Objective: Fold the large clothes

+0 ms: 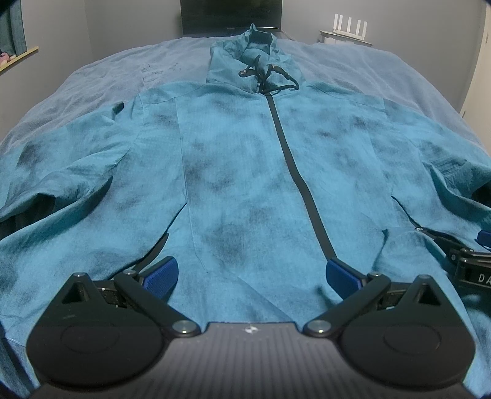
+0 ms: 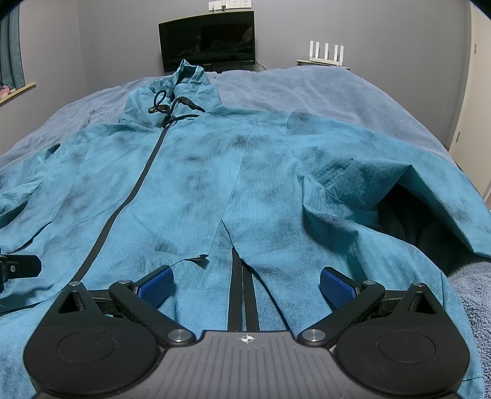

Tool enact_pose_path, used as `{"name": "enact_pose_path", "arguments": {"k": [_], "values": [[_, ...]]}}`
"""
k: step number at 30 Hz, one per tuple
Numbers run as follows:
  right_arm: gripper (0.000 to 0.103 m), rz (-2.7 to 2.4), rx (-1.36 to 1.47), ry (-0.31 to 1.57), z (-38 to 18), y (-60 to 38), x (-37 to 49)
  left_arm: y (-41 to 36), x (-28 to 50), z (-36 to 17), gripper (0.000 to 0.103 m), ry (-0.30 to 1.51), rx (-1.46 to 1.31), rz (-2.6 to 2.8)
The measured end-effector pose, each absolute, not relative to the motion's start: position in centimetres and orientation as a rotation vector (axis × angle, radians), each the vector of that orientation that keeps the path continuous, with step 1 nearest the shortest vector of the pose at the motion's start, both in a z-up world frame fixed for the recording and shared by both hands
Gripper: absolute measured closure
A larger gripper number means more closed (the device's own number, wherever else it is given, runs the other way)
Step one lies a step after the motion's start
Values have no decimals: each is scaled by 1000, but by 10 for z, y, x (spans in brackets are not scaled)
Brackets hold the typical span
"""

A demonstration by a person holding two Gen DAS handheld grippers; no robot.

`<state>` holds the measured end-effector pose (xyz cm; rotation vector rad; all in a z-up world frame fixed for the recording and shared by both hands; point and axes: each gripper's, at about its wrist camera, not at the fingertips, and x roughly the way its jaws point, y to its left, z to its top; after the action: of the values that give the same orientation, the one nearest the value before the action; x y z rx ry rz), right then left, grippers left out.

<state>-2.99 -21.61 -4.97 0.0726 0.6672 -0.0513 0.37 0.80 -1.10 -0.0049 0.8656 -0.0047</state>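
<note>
Jacket (image 1: 239, 172) lies flat, front up, zipped, on bed (image 1: 92, 79); hood toward far end. No fold made yet: sleeves spread out, all folds remain. Left gripper (image 1: 250, 274) wide apart, empty, above hem. Right gripper (image 2: 245, 284) wide apart, empty, above pocket zipper (image 2: 242, 294).

This is a bedroom in a home. A wide bed (image 2: 337, 92) under a soft grey-blue blanket fills most of both views. At its far end a dark flat screen (image 2: 208, 40) stands against a plain grey wall, with a strip of wall sockets (image 2: 229, 4) above it. Far right, a white router (image 2: 326, 50) with upright antennas sits on a small white stand. At far left a blue curtain (image 2: 10, 58) hangs over a wooden sill (image 2: 18, 90).
</note>
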Motion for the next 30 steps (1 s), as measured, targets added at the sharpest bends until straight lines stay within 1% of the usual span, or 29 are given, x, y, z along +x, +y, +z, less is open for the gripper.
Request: {"name": "enact_pose_path", "arguments": {"k": [30], "values": [[0, -53, 69, 673, -50, -216, -29, 7, 5, -10, 0, 869, -6, -2]]}}
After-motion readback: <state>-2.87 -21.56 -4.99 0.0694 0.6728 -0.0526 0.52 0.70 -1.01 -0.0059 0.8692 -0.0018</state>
